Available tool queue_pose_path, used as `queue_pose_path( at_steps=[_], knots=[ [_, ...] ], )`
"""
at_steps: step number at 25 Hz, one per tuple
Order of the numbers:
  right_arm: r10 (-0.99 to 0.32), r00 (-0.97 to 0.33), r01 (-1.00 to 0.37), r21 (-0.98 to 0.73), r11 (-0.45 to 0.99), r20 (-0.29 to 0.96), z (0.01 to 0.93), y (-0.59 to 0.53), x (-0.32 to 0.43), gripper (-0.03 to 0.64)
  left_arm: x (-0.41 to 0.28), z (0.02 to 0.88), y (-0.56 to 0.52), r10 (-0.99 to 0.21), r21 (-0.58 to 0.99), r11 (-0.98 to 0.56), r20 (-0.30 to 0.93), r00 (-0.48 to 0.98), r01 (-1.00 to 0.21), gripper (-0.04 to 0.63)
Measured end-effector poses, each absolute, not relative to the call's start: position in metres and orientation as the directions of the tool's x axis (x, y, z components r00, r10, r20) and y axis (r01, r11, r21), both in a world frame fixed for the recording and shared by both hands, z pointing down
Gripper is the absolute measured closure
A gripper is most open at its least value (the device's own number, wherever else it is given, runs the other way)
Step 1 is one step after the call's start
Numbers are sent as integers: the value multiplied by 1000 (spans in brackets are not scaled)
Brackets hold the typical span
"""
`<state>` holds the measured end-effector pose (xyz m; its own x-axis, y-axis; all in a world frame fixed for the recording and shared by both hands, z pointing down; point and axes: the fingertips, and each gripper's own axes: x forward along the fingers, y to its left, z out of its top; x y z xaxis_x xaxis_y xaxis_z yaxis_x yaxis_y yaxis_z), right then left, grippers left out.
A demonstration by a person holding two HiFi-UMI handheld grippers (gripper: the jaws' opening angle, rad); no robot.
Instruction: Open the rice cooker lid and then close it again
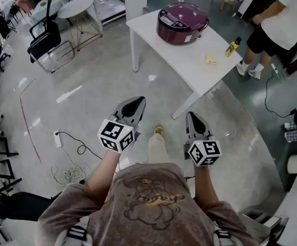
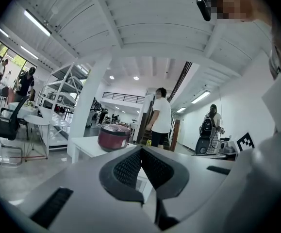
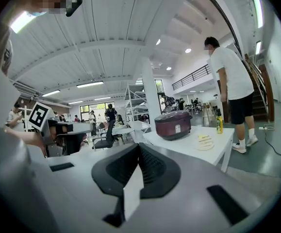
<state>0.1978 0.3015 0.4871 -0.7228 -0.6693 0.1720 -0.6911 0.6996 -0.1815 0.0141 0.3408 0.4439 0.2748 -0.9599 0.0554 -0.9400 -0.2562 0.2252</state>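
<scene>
A dark red rice cooker (image 1: 181, 22) with its lid down stands on a white table (image 1: 189, 60) some way ahead of me. It also shows in the left gripper view as the rice cooker (image 2: 113, 136) and in the right gripper view as the rice cooker (image 3: 172, 124). My left gripper (image 1: 137, 104) and right gripper (image 1: 193, 118) are held out over the floor, well short of the table, both shut with nothing between the jaws. The left gripper (image 2: 140, 152) and the right gripper (image 3: 139, 147) point roughly level toward the table.
A yellow bottle (image 1: 233, 46) and a small plate (image 1: 210, 61) lie on the table. A person in a white shirt (image 1: 279, 24) stands at its far right. An office chair (image 1: 48, 42) and a round table (image 1: 75, 6) stand at the left. Cables (image 1: 71, 160) trail on the floor.
</scene>
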Motion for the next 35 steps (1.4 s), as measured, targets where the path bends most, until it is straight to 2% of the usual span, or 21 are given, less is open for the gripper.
queue_pose_path(
  at_steps=[13,26,35],
  knots=[
    [-647,-742,-670,-186,719,175,479,173,156,614,-23,438,217,-964,251,-235,60,258,-939,574],
    [-620,-767,-641,-198,742,164,469,43,148,614,-35,425,99,-974,258,-195,65,218,-946,574],
    [-587,-795,-607,-214,765,156,471,-14,136,614,-46,417,54,-983,253,-156,55,175,-955,574]
  ],
)
